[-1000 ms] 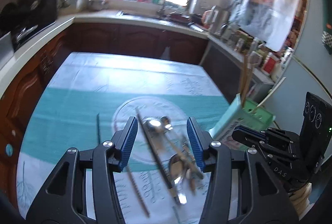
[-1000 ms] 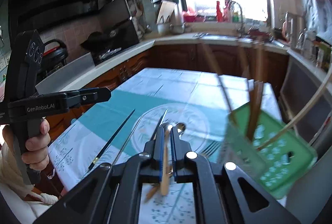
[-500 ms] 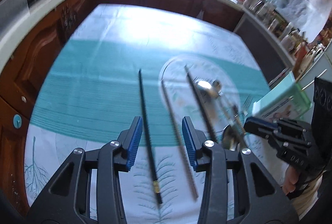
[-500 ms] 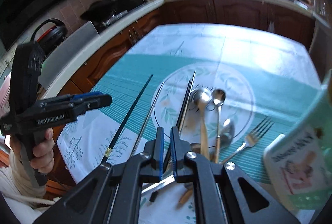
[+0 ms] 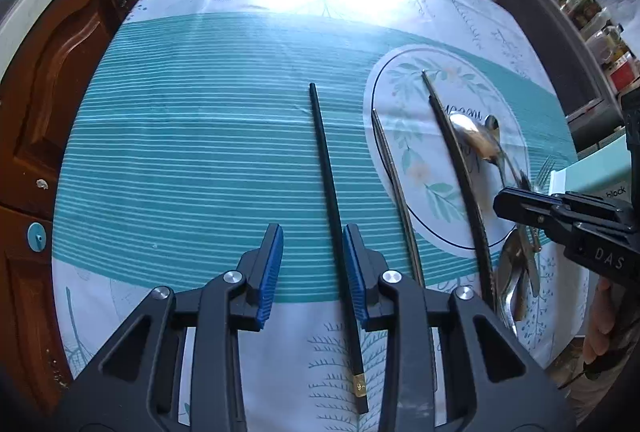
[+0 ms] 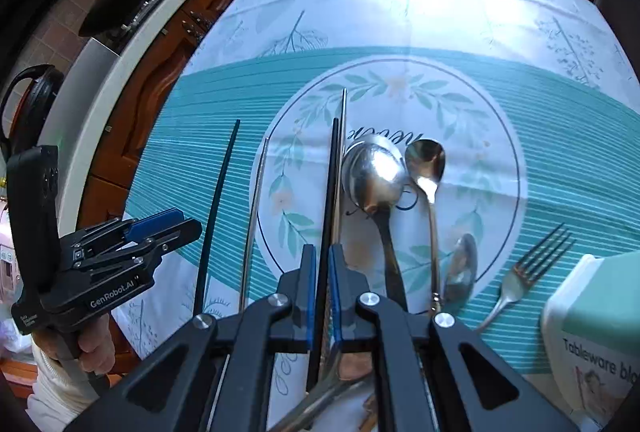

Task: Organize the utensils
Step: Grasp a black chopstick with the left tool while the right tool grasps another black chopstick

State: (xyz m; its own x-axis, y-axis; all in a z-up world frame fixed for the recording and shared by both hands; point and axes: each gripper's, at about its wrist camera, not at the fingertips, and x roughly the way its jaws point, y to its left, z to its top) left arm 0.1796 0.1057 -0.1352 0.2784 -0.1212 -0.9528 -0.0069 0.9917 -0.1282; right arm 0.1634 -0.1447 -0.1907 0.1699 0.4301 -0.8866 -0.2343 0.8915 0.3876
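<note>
Left gripper (image 5: 312,264): blue-padded jaws held apart over the teal striped tablecloth (image 5: 192,152); a long black chopstick (image 5: 328,168) is seen beside the inner pad, not clamped. Right gripper (image 6: 322,280): jaws nearly together, a second black chopstick (image 6: 331,184) lying in the narrow gap; grip cannot be told. Large steel spoon (image 6: 374,176), small gold-handled spoon (image 6: 426,164) and steel fork (image 6: 532,264) are laid nearby; pale green tableware box (image 6: 596,316) is placed at right.
</note>
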